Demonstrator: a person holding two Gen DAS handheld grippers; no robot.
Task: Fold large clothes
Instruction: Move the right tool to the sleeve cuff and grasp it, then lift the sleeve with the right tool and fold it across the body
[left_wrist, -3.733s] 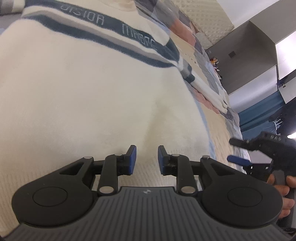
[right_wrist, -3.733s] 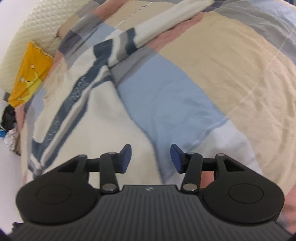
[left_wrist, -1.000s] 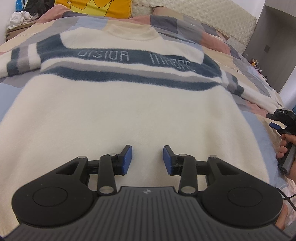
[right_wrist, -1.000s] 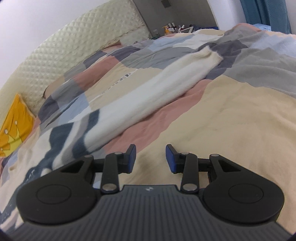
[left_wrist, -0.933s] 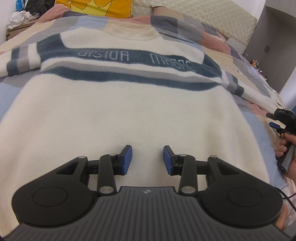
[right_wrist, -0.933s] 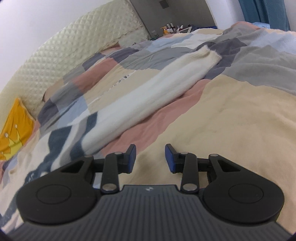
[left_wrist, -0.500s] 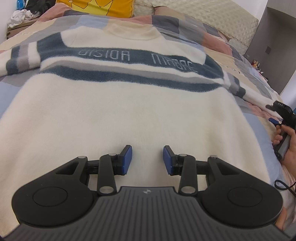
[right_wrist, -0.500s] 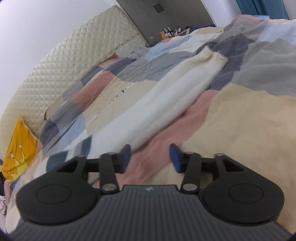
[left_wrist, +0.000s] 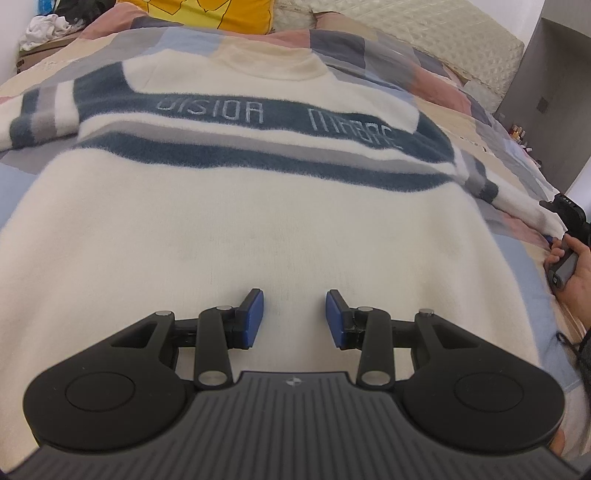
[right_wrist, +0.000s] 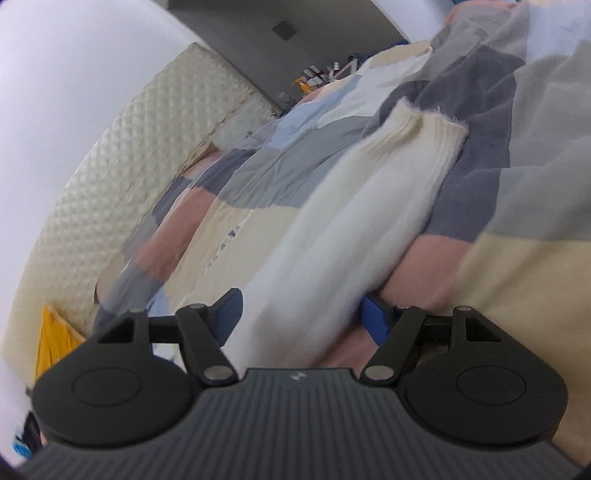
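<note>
A cream sweater (left_wrist: 240, 229) with navy stripes and lettering lies flat, front up, on the patchwork bedspread (left_wrist: 517, 258). My left gripper (left_wrist: 294, 317) hangs open over the sweater's lower body, nothing between its blue pads. The right gripper (left_wrist: 567, 214), held by a hand (left_wrist: 576, 273), shows at the far right by the sleeve's end. In the right wrist view the white sleeve (right_wrist: 332, 251) runs from between the jaws up to its ribbed cuff (right_wrist: 424, 136). My right gripper (right_wrist: 301, 317) is tilted and its jaws are opening around the sleeve, with no clear squeeze on it.
A yellow pillow (left_wrist: 207, 14) and a quilted headboard (left_wrist: 424, 33) lie beyond the collar. A heap of clothes (left_wrist: 40, 29) sits at the top left. A grey cabinet (left_wrist: 554, 81) stands at the right, with small bottles (right_wrist: 321, 74) on a far surface.
The right gripper slid forward along the bed to the sleeve, rolled, and spread its jaws; the sleeve now lies between them. The left gripper stayed put.
</note>
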